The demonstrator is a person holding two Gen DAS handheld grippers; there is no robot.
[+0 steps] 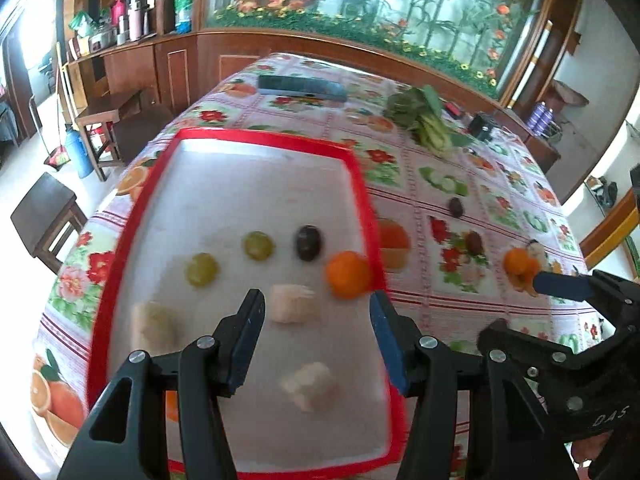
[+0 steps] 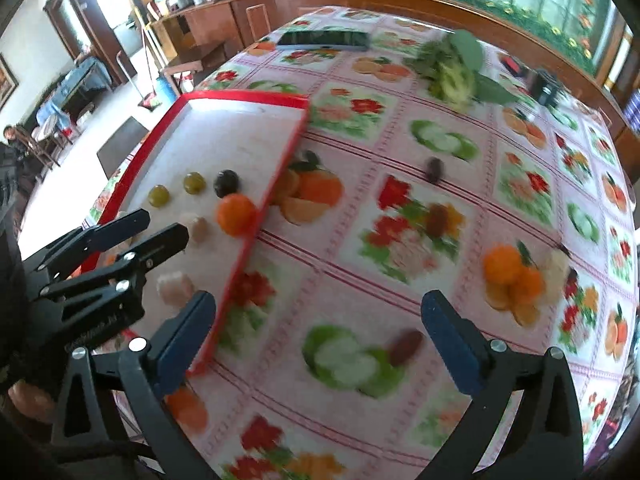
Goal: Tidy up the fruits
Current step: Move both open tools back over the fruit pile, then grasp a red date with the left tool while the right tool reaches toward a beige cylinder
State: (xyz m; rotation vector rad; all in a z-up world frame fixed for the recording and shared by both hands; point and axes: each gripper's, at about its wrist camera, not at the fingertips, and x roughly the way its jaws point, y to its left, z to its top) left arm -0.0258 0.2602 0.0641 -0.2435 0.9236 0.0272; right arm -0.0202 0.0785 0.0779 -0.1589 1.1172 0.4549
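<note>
Orange (image 1: 348, 275) on the red tray (image 1: 120, 240) lies just beyond the wide-open, empty left claw (image 1: 316, 316)

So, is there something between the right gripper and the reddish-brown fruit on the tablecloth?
Nothing visible is. The right gripper is open over bare tablecloth, and the reddish-brown fruit lies just inside its right finger.

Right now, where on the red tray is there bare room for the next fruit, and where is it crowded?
The far half of the tray, between its far rim and the row of green grapes and dark grape, is bare. The near half is crowded: orange against the right rim, pale fruit chunks, and the open left gripper above them.
</note>
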